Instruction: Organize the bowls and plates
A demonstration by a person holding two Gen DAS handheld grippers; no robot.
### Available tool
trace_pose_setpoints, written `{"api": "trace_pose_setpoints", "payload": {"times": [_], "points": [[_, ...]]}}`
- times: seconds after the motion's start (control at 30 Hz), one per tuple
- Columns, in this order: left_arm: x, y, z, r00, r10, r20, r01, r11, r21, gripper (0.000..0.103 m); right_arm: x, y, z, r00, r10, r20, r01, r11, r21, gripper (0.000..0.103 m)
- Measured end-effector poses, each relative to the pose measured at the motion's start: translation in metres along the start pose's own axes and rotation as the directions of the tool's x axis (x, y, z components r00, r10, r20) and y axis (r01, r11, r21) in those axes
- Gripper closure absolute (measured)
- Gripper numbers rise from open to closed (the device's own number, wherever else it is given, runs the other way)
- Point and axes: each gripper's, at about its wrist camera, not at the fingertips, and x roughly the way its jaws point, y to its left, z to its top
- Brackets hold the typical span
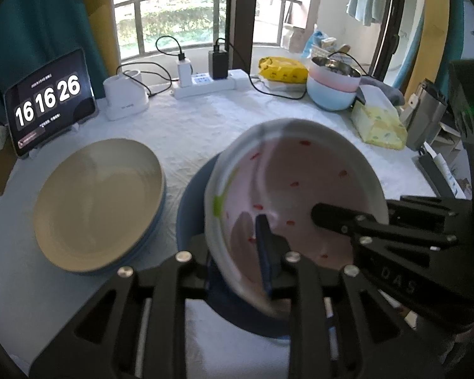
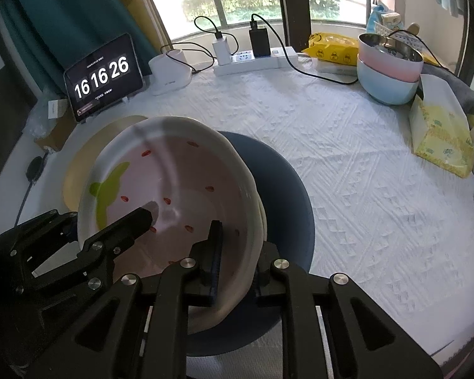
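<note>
A white-rimmed pink plate with red specks and a green mark [image 1: 300,173] [image 2: 173,173] hangs tilted over a dark blue plate [image 1: 189,208] [image 2: 284,189] on the white cloth. My left gripper [image 1: 237,271] is shut on the pink plate's near rim, one finger inside and the other hidden behind the rim. My right gripper [image 2: 237,252] is shut on the opposite rim, one finger on each side. Each view shows the other gripper's fingertip resting on the pink face. A cream plate [image 1: 98,202] [image 2: 79,164] tops a blue stack on the left.
Pink and light blue bowls stacked with a steel bowl on top [image 1: 331,85] [image 2: 388,72] stand at the back right beside a yellow tissue pack [image 1: 379,126]. A tablet clock [image 1: 47,101], a white charger base [image 1: 123,98] and a power strip [image 1: 205,85] line the back edge.
</note>
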Motion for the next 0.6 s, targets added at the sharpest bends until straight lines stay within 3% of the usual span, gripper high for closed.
{"api": "trace_pose_setpoints", "payload": {"times": [0.2,0.6], "points": [[-0.006,-0.002,-0.002,0.998,0.059,0.025,-0.059,0.998,0.013,0.076,-0.004,0.007,-0.001,0.999,-0.032,0.001,0.032,0.999,-0.032,0.085],[-0.006,0.005,-0.003,0.998,0.058,0.025,-0.057,0.998,-0.008,0.076,-0.006,0.017,0.000,0.996,-0.090,0.026,0.092,0.993,-0.074,0.077]]}}
